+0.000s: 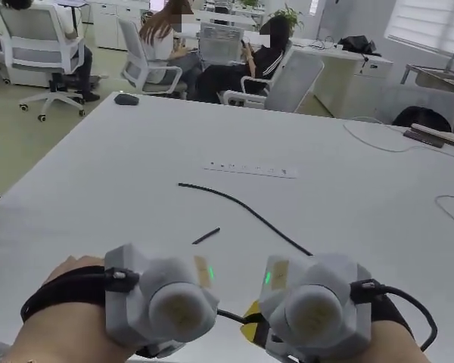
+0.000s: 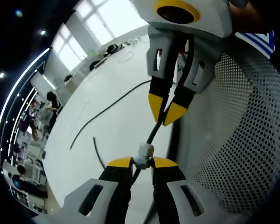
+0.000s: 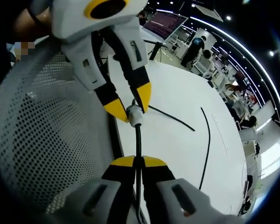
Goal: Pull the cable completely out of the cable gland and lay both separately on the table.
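A white cable gland (image 2: 143, 154) sits between my left gripper's (image 2: 142, 162) yellow tips, and that gripper is shut on it. A black cable (image 2: 155, 130) runs out of the gland to my right gripper (image 3: 138, 161), which is shut on the cable (image 3: 138, 140) a short way from the gland (image 3: 134, 114). The cable is still threaded through the gland. In the head view both grippers are held close together at the table's near edge, the left body (image 1: 163, 299) beside the right body (image 1: 314, 302), with the cable and yellow tips (image 1: 251, 319) between them.
A long loose black cable (image 1: 242, 208) and a short black piece (image 1: 206, 236) lie on the white table (image 1: 98, 197), with a white strip (image 1: 250, 169) behind them. A mesh chair back (image 2: 233, 140) is close to the grippers. People sit on office chairs at the back.
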`<state>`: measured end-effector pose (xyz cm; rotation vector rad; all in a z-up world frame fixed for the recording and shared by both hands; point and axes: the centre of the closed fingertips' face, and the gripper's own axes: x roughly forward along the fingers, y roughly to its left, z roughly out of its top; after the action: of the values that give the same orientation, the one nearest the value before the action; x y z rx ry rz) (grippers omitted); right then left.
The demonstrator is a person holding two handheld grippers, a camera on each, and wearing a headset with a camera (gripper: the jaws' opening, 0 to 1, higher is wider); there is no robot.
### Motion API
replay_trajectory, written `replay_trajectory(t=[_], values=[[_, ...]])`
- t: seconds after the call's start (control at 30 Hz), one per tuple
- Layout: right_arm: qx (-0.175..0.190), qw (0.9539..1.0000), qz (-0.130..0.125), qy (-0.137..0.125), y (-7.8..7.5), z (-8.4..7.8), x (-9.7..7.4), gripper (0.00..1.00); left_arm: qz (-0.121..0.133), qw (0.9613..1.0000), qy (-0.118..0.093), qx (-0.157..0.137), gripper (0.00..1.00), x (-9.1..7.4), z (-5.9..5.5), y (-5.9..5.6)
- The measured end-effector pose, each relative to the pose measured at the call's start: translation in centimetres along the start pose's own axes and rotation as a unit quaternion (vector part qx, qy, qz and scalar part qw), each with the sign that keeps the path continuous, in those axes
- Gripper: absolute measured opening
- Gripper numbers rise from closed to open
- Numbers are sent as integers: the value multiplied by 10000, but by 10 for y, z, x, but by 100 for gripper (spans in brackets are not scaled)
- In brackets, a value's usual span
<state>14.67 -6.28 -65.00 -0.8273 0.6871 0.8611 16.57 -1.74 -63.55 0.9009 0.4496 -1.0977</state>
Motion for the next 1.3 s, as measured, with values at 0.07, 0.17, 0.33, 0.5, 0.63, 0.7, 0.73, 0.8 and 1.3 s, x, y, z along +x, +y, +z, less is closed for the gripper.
replay_trajectory(t=[0.07,0.17,0.33,0.5,0.63,0.7,0.73,0.8,1.3], values=[[-28,9999,-81,93,-1,-3,1,3,22,10000,8,-56,17,0,-1,1],[87,9984,-152,541,-4,-20,2,3,30,9999,62,-91,17,0,-4,1],[362,9903,-316,1300,-11,-50,0,3,49,9999,96,-130,17,0,-6,3],[348,9898,-276,1354,-12,-53,0,11,64,9998,111,-141,17,0,-6,3],[145,9947,-16,1016,-3,-39,4,22,59,9998,119,-152,17,0,-7,3],[-54,9964,-45,848,-3,-30,4,21,54,9998,115,-142,17,0,-6,3],[-177,9975,-58,677,-2,-22,4,22,54,9998,120,-133,17,0,-6,3],[-243,9991,-32,355,0,-10,2,23,99,9999,21,-27,17,-1,-2,4],[-194,9995,46,-231,4,11,-3,3,-59,9999,-7,149,17,1,1,-4]])
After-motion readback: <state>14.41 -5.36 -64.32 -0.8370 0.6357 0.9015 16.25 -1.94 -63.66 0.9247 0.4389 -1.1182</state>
